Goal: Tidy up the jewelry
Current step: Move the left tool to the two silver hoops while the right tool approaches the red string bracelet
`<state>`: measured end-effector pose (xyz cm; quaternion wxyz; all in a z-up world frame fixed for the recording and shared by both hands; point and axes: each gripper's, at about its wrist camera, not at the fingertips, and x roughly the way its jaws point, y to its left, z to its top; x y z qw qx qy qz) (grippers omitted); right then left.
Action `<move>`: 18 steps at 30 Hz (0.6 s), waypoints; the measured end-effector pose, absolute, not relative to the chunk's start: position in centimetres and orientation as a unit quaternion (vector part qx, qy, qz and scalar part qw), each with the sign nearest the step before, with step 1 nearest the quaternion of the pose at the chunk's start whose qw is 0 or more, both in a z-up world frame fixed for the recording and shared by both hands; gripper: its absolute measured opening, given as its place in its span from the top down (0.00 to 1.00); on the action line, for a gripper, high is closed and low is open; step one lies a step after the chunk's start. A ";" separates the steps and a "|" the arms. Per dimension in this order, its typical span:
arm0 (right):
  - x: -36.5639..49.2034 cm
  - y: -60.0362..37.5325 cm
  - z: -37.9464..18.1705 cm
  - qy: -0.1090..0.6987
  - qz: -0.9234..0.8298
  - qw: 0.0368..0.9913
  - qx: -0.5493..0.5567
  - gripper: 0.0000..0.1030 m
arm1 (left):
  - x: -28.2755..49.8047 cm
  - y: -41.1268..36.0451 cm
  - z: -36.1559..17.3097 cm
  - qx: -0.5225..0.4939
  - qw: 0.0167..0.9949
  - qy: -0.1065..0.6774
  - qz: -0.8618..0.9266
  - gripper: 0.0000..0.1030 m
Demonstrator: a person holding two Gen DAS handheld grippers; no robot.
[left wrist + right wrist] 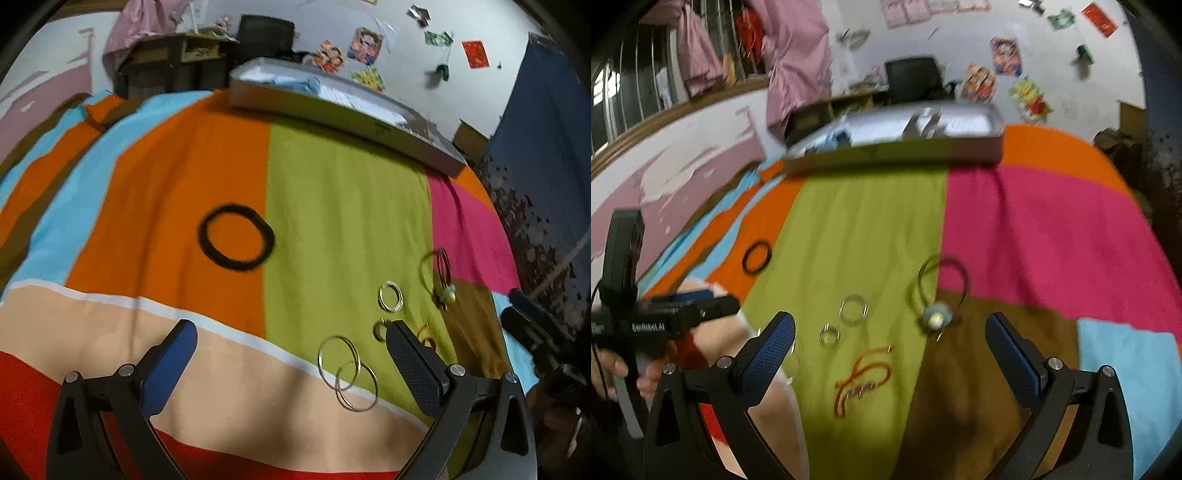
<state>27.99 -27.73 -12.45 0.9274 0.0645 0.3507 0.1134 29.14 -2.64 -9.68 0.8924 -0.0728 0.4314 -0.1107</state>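
Jewelry lies spread on a colour-block cloth. In the left wrist view a black ring lies on the orange band, ahead of my open left gripper. Two thin overlapping hoops lie just inside its right finger, with a gold ring and a small hoop beyond. In the right wrist view my right gripper is open and empty above a red cord bracelet. A cord necklace with a pale bead, a metal ring and a smaller ring lie ahead of it.
A long grey box with pale contents sits at the far edge of the cloth. A desk and a black chair stand behind it by a wall with posters. A hand holds the left gripper's body at the left.
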 end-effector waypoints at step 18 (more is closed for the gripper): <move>29.6 -24.2 -17.4 0.441 0.173 0.880 0.035 0.42 | 28.5 -6.7 -11.6 0.005 0.852 0.475 -0.219 0.42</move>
